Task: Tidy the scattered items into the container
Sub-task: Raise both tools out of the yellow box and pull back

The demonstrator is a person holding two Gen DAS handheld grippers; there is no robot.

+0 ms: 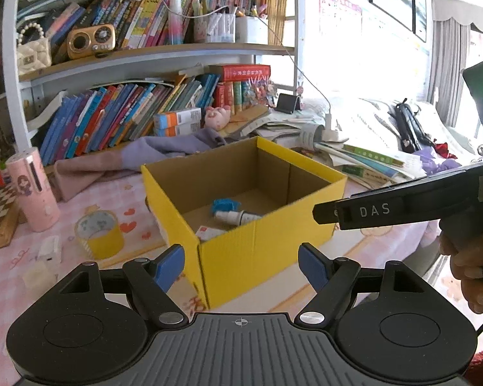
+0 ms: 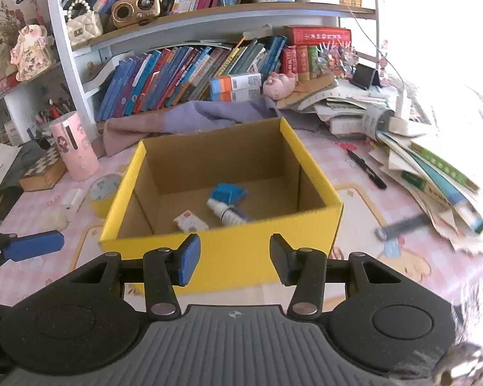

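Your yellow cardboard box [image 2: 222,251] sits open in the middle of the pink desk [image 2: 364,173], brown inside, its walls upright and undamaged. Three things already lie on its floor: a blue item [image 2: 227,193], a small white spray bottle [image 2: 223,212] and a little red-and-white packet [image 2: 190,222]. So you are partway through, by my reading. Left of the box, a yellow tape roll [image 1: 99,231] and some small white pieces [image 1: 50,251] are not yet in; right of it lie a black pen [image 2: 367,169] and a blurred grey object [image 2: 399,225]. Your left tool [image 1: 241,265] hovers near the box's front corner, jaws wide and empty. Your right tool [image 2: 232,262] faces the front wall, jaws partly apart, nothing between them.
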